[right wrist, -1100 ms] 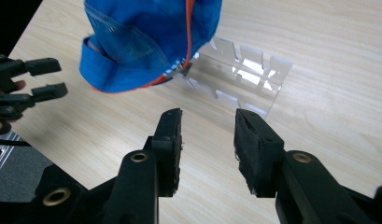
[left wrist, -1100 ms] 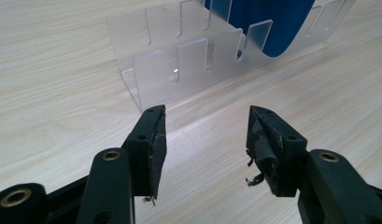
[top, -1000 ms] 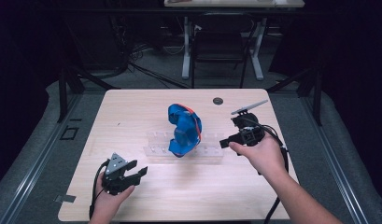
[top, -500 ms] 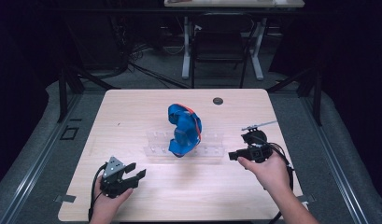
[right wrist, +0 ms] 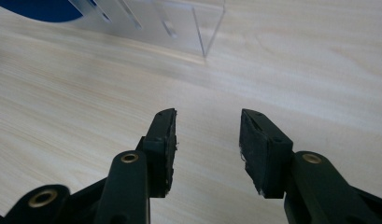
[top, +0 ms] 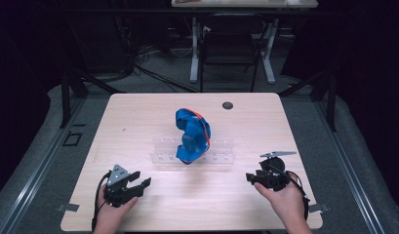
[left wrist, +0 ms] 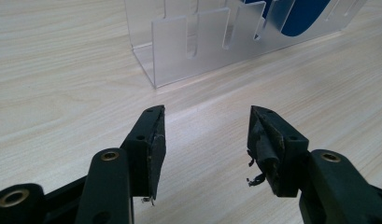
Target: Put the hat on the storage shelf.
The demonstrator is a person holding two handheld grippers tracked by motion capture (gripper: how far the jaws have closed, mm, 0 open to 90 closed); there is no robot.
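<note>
- Since the earlier frames, right gripper (top: 251,178) had come down and back from beside the clear rack (top: 192,151) to the near right part of the counter (top: 138,117); its jaws had just been opening, nothing between them. Left gripper (top: 142,180) had barely shifted. Rack and blue item (top: 192,135) sat where they were.
- High view: rack stood mid-counter, long side across. Blue item with an orange-red edge sat in it, roughly centre, rising well above the slots and leaning.
- High view: left gripper rested low at the near left, held by the left hand (top: 111,214), jaws spread and pointing toward the rack, holding nothing. Well apart from the rack.
- High view: right gripper at the near right in the right hand (top: 285,200), jaws pointing left across the counter, clear of the rack.
- High view: small dark disc (top: 228,105) lay near the far edge of the counter.
- Left gripper view: jaws wide apart, bare wood (left wrist: 62,70) between them. Rack's end (left wrist: 179,46) stood ahead, not touching; blue item (left wrist: 300,16) showed through the acrylic at the top right.
- Right gripper view: jaws parted, empty, only counter (right wrist: 296,70) between the pads. Rack corner (right wrist: 198,28) ahead at the top, apart from the tips; blue patch (right wrist: 39,11) at the top left.
</note>
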